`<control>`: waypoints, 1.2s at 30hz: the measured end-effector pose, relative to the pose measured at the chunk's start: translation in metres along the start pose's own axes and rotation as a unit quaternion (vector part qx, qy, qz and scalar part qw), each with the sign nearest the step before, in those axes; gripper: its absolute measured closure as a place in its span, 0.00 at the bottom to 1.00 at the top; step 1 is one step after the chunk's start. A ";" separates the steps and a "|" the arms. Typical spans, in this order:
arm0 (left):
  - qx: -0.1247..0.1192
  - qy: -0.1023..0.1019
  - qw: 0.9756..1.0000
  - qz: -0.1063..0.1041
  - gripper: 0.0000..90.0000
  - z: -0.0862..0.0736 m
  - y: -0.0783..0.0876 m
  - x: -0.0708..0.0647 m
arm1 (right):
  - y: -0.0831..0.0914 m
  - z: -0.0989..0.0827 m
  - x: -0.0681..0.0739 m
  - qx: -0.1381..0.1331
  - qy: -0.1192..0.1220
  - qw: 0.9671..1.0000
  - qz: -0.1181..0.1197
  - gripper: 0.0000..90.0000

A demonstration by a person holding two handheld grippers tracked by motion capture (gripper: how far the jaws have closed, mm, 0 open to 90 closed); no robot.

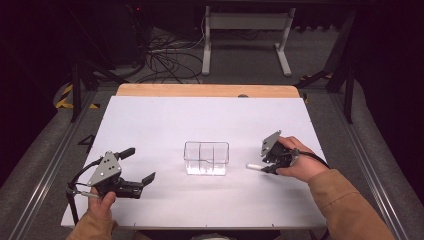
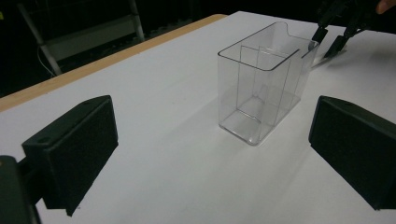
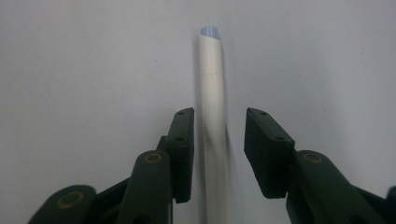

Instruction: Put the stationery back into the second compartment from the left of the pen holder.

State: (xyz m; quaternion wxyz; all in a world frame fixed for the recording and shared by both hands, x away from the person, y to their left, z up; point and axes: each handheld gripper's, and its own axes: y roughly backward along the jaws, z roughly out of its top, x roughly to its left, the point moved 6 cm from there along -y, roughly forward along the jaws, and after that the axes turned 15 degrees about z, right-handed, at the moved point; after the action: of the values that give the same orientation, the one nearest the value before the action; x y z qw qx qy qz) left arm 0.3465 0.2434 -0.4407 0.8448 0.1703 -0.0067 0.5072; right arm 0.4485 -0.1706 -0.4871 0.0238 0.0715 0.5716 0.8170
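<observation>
- Looking down from the high view, a clear plastic container [image 1: 206, 158] with inner dividers is seen standing upright near the middle of the white tabletop [image 1: 160, 120]. The left tongs [image 1: 141, 165] are held by the left hand [image 1: 103, 201] near the front left edge, with jaws spread wide and nothing between them. The right tongs [image 1: 263, 169] are held by the right hand [image 1: 300, 162] just right of the container, over a white pen [image 1: 253, 167] lying on the tabletop.
- From the left gripper view, the container [image 2: 261, 84] is seen ahead between the wide-apart jaws of the left tongs [image 2: 219, 154], well apart from them. The right tongs [image 2: 331, 39] are seen beyond the container.
- From the right gripper view, the pen [image 3: 214, 121] is shown lying lengthwise between the jaws of the right tongs [image 3: 219, 140], which are parted; a gap is visible on the right side, and contact on the left cannot be told.
</observation>
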 end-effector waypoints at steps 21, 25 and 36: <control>-0.002 -0.003 1.000 -0.002 0.02 0.000 0.000 0.000 | -0.009 -0.002 -0.002 0.047 0.043 0.998 0.010 0.88; -0.002 -0.001 1.000 -0.003 0.02 0.000 0.000 0.000 | -0.010 -0.002 -0.003 0.051 0.048 0.997 0.008 0.88; -0.001 -0.001 1.000 -0.003 0.02 0.000 0.000 -0.001 | -0.011 -0.002 -0.003 0.054 0.051 0.997 0.010 0.88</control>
State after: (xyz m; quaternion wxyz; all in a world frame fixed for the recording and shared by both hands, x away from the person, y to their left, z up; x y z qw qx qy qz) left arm 0.3461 0.2430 -0.4408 0.8464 0.1695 -0.0073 0.5049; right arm 0.4503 -0.1692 -0.4981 -0.0179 0.0367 0.6143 0.7880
